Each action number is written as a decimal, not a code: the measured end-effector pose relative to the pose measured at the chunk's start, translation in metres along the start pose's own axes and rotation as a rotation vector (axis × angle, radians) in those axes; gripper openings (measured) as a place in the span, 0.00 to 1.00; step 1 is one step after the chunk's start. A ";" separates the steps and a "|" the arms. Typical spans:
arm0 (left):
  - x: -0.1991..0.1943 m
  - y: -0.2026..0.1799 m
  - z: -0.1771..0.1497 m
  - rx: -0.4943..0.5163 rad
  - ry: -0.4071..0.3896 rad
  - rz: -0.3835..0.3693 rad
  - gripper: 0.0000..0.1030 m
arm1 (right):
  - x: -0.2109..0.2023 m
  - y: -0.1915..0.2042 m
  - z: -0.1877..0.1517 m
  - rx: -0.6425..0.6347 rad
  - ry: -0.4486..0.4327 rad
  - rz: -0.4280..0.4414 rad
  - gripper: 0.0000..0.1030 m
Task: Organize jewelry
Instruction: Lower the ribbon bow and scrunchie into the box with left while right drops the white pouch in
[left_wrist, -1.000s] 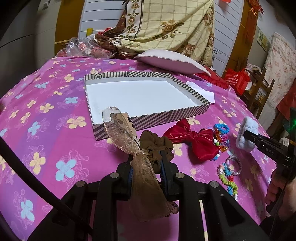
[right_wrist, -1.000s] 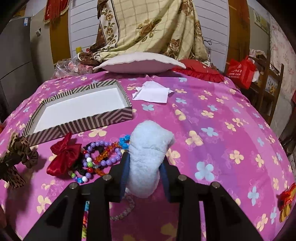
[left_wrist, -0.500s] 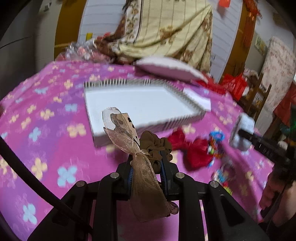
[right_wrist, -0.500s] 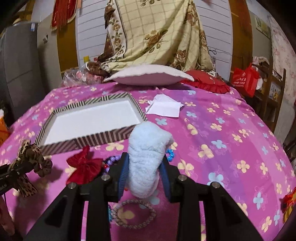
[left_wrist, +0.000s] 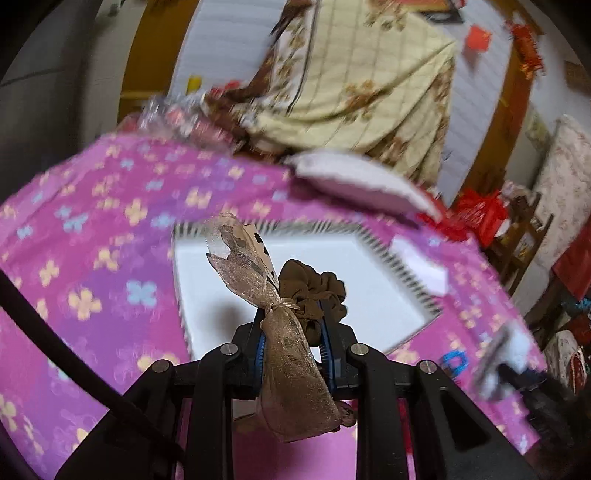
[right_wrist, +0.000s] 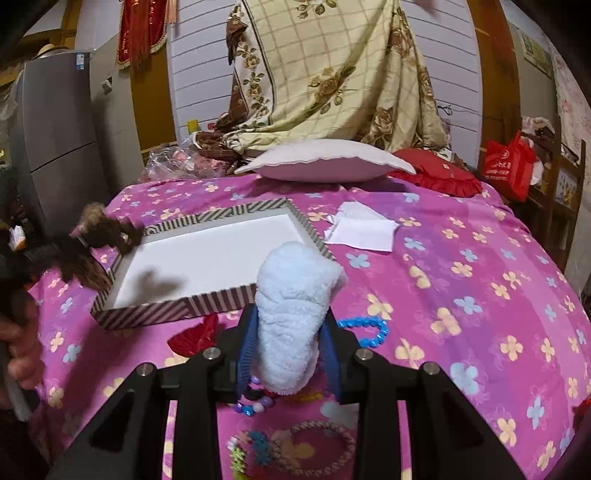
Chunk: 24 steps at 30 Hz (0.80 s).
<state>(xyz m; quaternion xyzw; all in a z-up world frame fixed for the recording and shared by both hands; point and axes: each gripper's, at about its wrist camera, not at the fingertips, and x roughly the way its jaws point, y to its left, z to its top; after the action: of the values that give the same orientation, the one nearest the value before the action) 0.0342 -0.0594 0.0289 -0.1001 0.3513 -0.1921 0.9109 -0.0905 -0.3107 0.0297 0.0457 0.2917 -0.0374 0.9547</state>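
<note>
My left gripper (left_wrist: 293, 325) is shut on a brown scrunchie (left_wrist: 314, 291) with a sheer tan ribbon bow and holds it in the air over the striped box (left_wrist: 417, 288), whose white inside is bare. From the right wrist view it hangs over the box's left edge (right_wrist: 107, 232). My right gripper (right_wrist: 288, 343) is shut on a fluffy light-blue scrunchie (right_wrist: 291, 314), held above the bed just in front of the box (right_wrist: 173, 306). A red bow (right_wrist: 195, 334), blue bead bracelet (right_wrist: 364, 328) and other bracelets (right_wrist: 317, 450) lie on the pink spread below.
The pink flowered bedspread (right_wrist: 461, 295) covers the bed. White paper (right_wrist: 360, 229) lies right of the box. A white pillow (right_wrist: 325, 160), red cushion (right_wrist: 436, 173) and draped quilt are at the back. A wooden chair with a red bag (right_wrist: 506, 166) stands right.
My left gripper has risen and moved forward with the brown scrunchie from in front of the box to above it. My right gripper has lifted and moved toward the box with the blue scrunchie.
</note>
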 end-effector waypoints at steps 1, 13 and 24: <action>0.009 0.002 -0.002 -0.003 0.035 0.020 0.00 | 0.005 0.003 0.006 -0.013 -0.013 0.015 0.32; 0.046 0.010 -0.025 -0.014 0.191 0.149 0.00 | 0.133 0.031 0.052 0.051 0.094 0.121 0.32; 0.046 0.008 -0.025 -0.016 0.193 0.205 0.08 | 0.156 0.024 0.036 0.042 0.200 0.079 0.54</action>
<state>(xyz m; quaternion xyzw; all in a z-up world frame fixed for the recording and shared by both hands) 0.0502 -0.0721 -0.0199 -0.0523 0.4472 -0.1040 0.8868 0.0611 -0.2980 -0.0268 0.0805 0.3827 -0.0010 0.9204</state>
